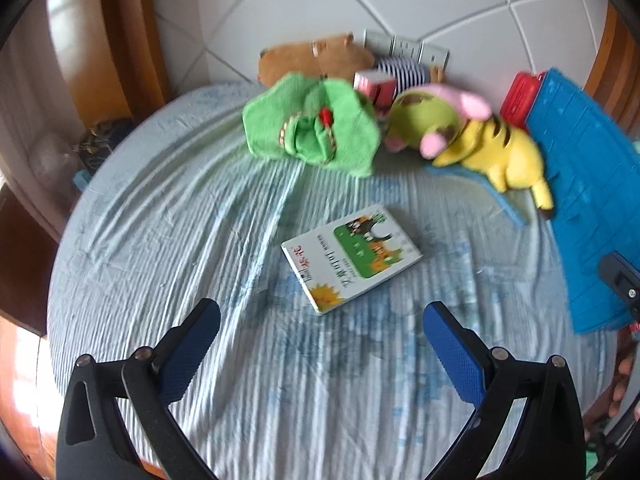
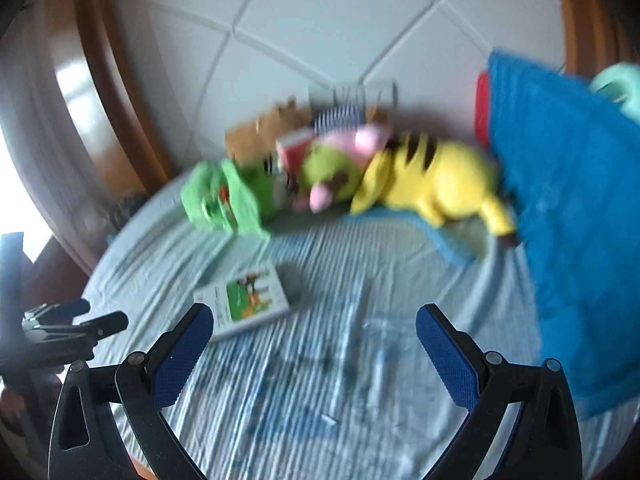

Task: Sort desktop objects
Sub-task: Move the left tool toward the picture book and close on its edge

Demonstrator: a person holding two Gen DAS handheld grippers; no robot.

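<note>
A white and green book (image 1: 351, 259) lies flat on the light blue striped sheet (image 1: 200, 208), just ahead of my left gripper (image 1: 322, 316), which is open and empty. The right wrist view is blurred; there the book (image 2: 250, 298) lies ahead-left of my right gripper (image 2: 315, 318), also open and empty. Behind the book lie a green plush (image 1: 316, 126), a green-and-pink plush (image 1: 430, 118) and a yellow striped plush (image 1: 496, 152). A brown plush (image 1: 316, 58) and a pink-red box (image 1: 376, 86) sit at the headboard.
A blue quilted blanket (image 1: 588, 192) is piled on the right, with a red item (image 1: 518, 98) behind it. A white padded headboard (image 1: 360, 0) backs the bed. Wooden frame edges stand left and right. The other gripper (image 2: 60, 328) shows at the left of the right wrist view.
</note>
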